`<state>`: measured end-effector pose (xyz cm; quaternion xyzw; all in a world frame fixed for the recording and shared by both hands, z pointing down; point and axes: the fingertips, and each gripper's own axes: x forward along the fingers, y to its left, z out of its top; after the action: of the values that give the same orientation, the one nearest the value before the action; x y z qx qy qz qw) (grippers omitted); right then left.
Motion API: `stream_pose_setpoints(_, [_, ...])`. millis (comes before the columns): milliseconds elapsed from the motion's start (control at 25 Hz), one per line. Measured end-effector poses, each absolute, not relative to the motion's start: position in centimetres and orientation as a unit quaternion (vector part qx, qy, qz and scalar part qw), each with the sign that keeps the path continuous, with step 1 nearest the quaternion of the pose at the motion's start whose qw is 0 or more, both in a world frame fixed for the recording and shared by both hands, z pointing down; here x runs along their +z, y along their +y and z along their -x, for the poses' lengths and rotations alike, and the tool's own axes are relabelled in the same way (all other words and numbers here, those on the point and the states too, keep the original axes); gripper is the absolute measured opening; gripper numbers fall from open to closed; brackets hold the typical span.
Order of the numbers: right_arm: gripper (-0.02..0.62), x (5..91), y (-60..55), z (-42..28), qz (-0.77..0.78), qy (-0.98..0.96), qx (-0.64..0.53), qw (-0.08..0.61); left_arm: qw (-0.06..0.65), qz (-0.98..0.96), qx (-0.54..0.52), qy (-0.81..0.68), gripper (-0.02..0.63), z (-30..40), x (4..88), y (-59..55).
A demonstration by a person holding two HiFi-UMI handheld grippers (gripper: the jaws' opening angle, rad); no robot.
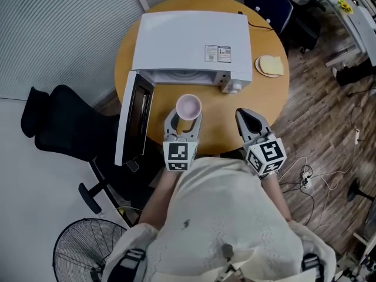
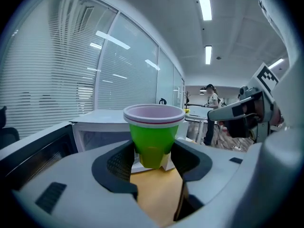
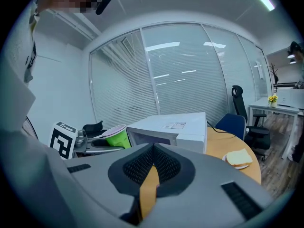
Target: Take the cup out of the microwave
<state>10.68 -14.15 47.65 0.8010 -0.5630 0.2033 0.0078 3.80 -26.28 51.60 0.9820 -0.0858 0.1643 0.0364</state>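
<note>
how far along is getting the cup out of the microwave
Done: the cup is out of the microwave, whose door stands open. In hand: the left gripper clamps the cup above the table. Left: setting it down, by the look of it; the right gripper is shut and empty.

The microwave (image 1: 188,40) fills the back of the tabletop (image 1: 220,122); its open door (image 1: 134,119) walls off the left side. The left tool (image 1: 184,120), clamped on the cup (image 1: 188,106), stands before the opening. Bare tabletop lies to its right, up to the bread plate (image 1: 270,66).
</note>
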Motion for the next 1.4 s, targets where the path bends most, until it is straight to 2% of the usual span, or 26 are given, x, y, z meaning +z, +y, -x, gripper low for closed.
stream_pose_setpoints(880, [0.008, 37.4, -12.4, -11.9, -0.822, -0.559, 0.104, -0.018, 0.063, -0.981, 0.160, -0.091, 0.264, -2.6, 42.2, -25.1])
stream_pose_setpoints(1400, [0.008, 33.5, -11.5, -11.9, -0.829, -0.555, 0.064, -0.018, 0.052, -0.983, 0.147, -0.101, 0.264, -2.2, 39.0, -26.0])
